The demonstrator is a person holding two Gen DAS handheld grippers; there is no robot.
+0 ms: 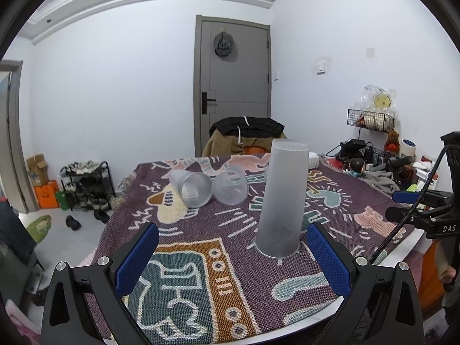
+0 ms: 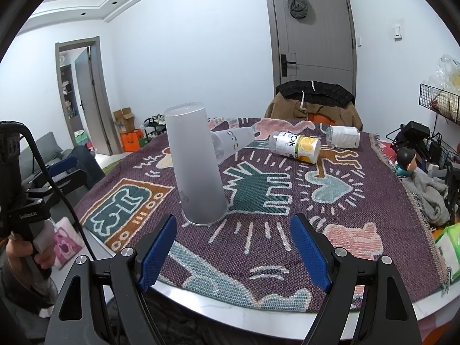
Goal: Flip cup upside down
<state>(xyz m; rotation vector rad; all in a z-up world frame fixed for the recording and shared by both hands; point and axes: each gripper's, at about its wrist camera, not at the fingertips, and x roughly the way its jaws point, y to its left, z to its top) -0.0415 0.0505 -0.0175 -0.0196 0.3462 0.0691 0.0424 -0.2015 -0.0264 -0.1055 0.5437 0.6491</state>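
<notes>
A tall frosted plastic cup [image 1: 283,198] stands upside down, wide rim on the patterned cloth, closed base up; it also shows in the right wrist view [image 2: 194,169]. My left gripper [image 1: 233,254] is open and empty, just in front of the cup, with the cup near its right finger. My right gripper [image 2: 233,248] is open and empty, a little in front of and to the right of the cup. The right gripper also shows at the right edge of the left wrist view [image 1: 402,204].
Two frosted cups [image 1: 191,188] [image 1: 230,187] lie on their sides behind the tall cup. A lemon-labelled bottle [image 2: 294,145] and a white jar [image 2: 343,136] lie further back. A draped chair [image 2: 314,100] stands behind the table. Clutter [image 2: 425,192] crowds the right edge.
</notes>
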